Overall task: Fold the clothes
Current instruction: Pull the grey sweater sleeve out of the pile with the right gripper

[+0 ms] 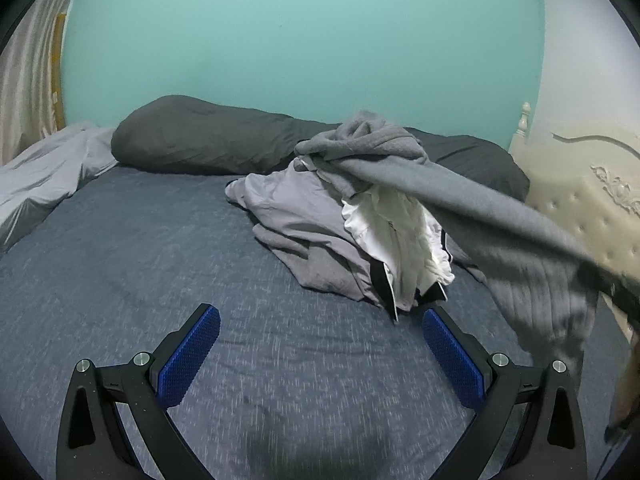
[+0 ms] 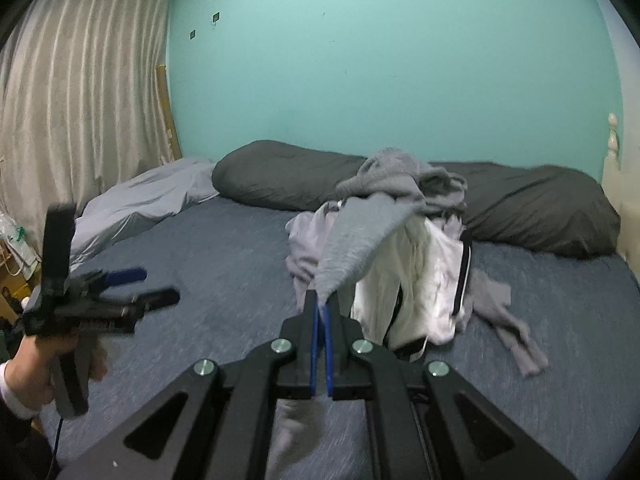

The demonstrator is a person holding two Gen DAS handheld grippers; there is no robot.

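R gripper (image 2: 321, 304) nearest: jaws pinched tight on a corner of the grey sweater (image 2: 362, 236), a bit of the same cloth hanging below the pads. From there the fabric runs taut up & back to the clothes pile (image 2: 416, 280), so most of the garment is draped over the heap, only one end lifted clear. L gripper (image 1: 320, 344) hovers over bare blue bedsheet (image 1: 160, 240), jaws spread wide, nothing btwn the pads; seen from the R cam it's off to the side, in the person's hand (image 2: 24, 376), well apart from the pile.

Mid bed: pile is a jumble — white garment w/ black trim (image 1: 400, 240), pale lilac piece (image 1: 296, 204) under/beside it, grey sweater on top. Nothing flat, nothing stacked, no folded item anywhere in view.

Far: dark grey pillow (image 1: 200, 140) along the teal wall (image 1: 300, 40), light duvet (image 1: 40, 176) bunched at the side by the curtain (image 2: 80, 80), cream headboard (image 1: 592, 200) on the other side.

Judgement: task barely begun. 1st garment is just being drawn off the heap; laying it out on the open sheet, folding it, then doing the rest all seem left to do
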